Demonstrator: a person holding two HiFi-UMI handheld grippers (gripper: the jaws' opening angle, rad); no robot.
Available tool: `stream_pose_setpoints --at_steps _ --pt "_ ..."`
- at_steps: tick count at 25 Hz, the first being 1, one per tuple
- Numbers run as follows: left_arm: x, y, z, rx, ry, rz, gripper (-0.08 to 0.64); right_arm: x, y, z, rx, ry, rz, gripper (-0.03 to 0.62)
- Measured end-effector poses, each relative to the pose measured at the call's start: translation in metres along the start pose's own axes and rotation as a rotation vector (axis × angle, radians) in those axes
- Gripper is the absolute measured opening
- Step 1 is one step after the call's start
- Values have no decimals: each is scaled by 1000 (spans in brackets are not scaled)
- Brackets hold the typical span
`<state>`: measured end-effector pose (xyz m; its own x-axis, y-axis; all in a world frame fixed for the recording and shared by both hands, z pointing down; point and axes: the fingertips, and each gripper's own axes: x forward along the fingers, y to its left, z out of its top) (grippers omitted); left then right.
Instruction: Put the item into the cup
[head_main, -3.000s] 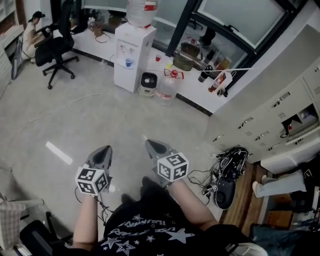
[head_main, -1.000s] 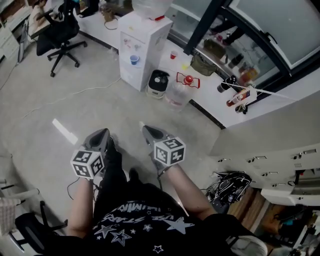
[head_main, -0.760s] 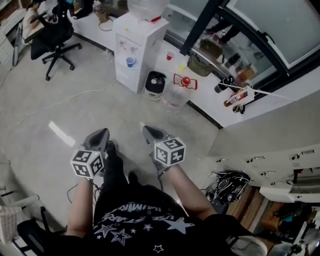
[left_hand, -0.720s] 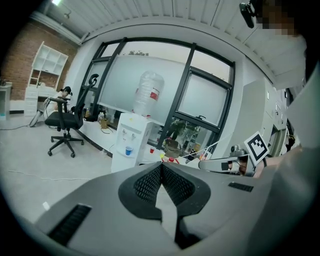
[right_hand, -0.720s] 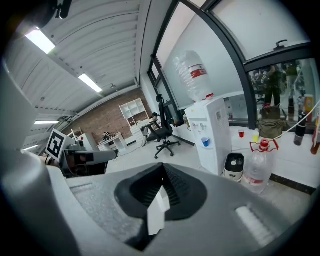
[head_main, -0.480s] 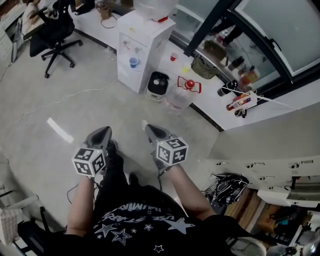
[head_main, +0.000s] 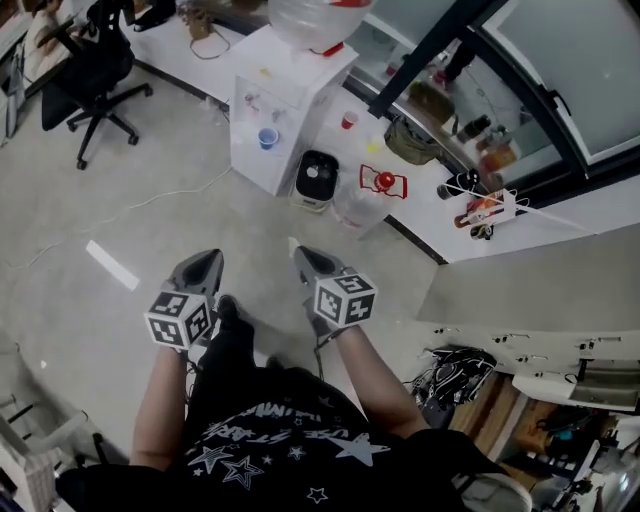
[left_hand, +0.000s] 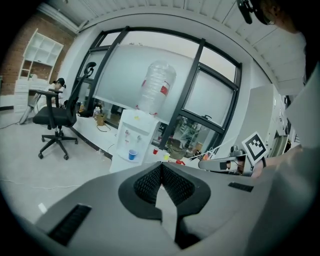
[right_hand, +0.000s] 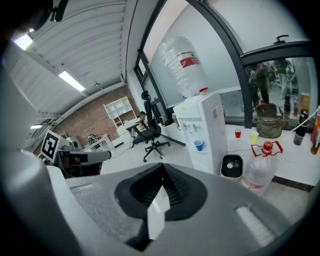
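A standing person (head_main: 265, 440) is holding the left gripper (head_main: 208, 260) and right gripper (head_main: 303, 256) low, both with jaws closed, empty. A blue cup (head_main: 267, 138) is sitting on the water dispenser (head_main: 290, 75) at 12 o'clock, well apart; no item is showing. Probably best walking closer before opening
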<state>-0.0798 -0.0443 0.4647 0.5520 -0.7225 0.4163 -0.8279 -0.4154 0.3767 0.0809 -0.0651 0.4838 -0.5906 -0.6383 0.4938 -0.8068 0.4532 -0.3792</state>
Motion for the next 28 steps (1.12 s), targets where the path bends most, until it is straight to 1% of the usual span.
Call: stream_pose_setpoints --at_steps 9,14,17,22,28 --pt "32 64 39 -3 35 -61 6 64 4 37 21 16 -55 0" --pt "46 91 53 -9 46 -95 6 92 4 53 36 4 -96 0" --pt "55 104 54 -11 50 -112 6 103 -1 58 46 -9 -123 0" --pt "69 120 46 -31 66 -119 6 116 -15 57 50 7 -154 0" --pt "86 129 34 -53 95 -113 6 138 -32 52 68 26 -158 0"
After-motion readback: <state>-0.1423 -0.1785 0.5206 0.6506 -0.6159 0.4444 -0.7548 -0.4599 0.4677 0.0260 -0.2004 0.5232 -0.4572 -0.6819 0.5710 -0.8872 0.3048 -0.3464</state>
